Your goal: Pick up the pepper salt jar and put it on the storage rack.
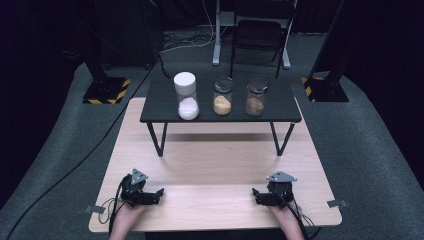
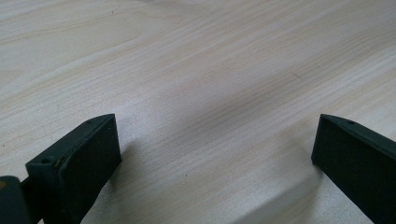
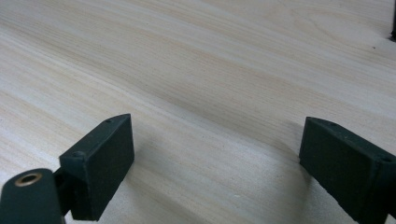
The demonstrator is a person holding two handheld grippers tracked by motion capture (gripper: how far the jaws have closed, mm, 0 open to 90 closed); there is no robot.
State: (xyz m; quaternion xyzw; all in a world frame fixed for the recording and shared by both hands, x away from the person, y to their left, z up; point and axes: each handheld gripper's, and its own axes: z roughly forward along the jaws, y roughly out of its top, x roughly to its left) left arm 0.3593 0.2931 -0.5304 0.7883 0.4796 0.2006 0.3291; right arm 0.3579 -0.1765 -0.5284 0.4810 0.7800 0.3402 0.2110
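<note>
Both grippers, left gripper (image 1: 159,192) and right gripper (image 1: 254,192), lay released and empty on the wooden table (image 1: 215,165), well short of the black shelf (image 1: 220,100).

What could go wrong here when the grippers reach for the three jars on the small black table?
1. The jar with the white lid, the middle jar and the right jar stand tall and close together, so one may get knocked over.
2. They sit near the front edge of the raised black table and could fall onto the wooden table.
3. The left gripper and right gripper are open and far away.
</note>
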